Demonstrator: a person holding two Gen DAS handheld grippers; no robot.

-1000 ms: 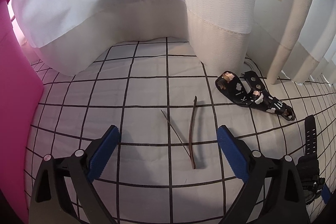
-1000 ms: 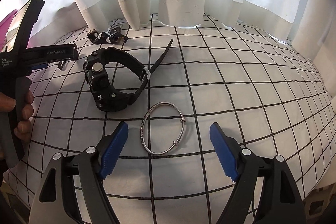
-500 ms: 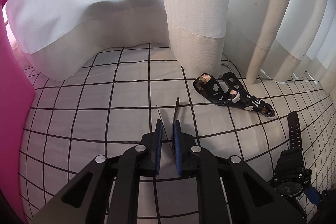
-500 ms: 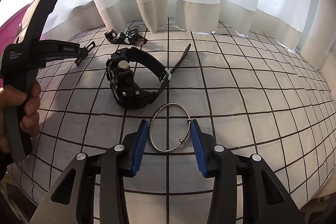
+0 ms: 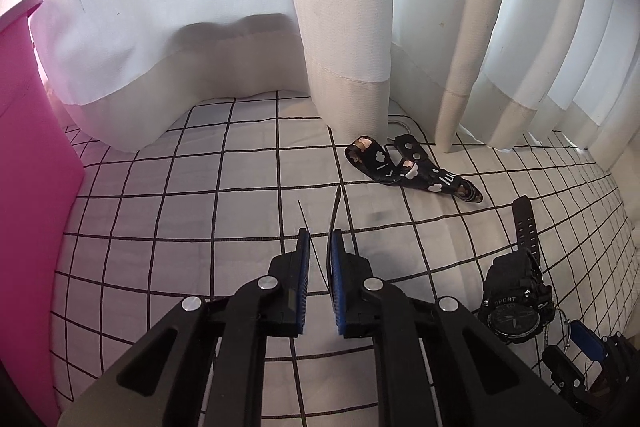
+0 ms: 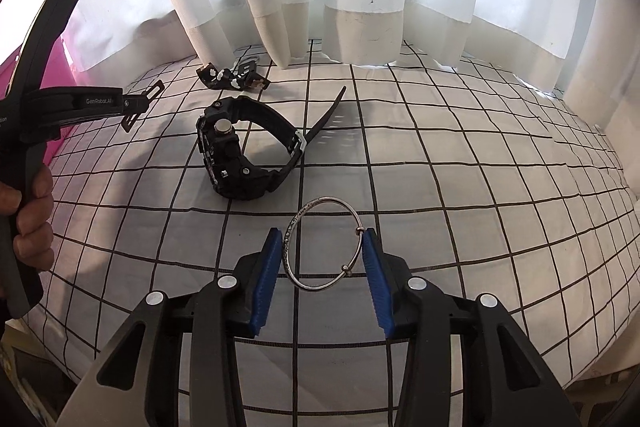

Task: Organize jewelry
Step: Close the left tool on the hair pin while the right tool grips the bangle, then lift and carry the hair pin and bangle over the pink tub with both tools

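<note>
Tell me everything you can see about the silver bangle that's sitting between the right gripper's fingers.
The silver bangle is a thin, round metal hoop, shiny, with a textured or engraved stretch along its left side and two small bead-like stops on its right side. It looks unbroken. It sits between the blue pads of the right gripper, which press on it from both sides, over the white grid-patterned cloth. Whether it still rests on the cloth I cannot tell. The black watch lies just beyond it, not touching.

The bangle (image 6: 323, 243) is shiny, engraved metal. Beyond it, the watch (image 6: 240, 151) looks matt black plastic. Both lie on a smooth checked cloth (image 6: 460, 187).
</note>
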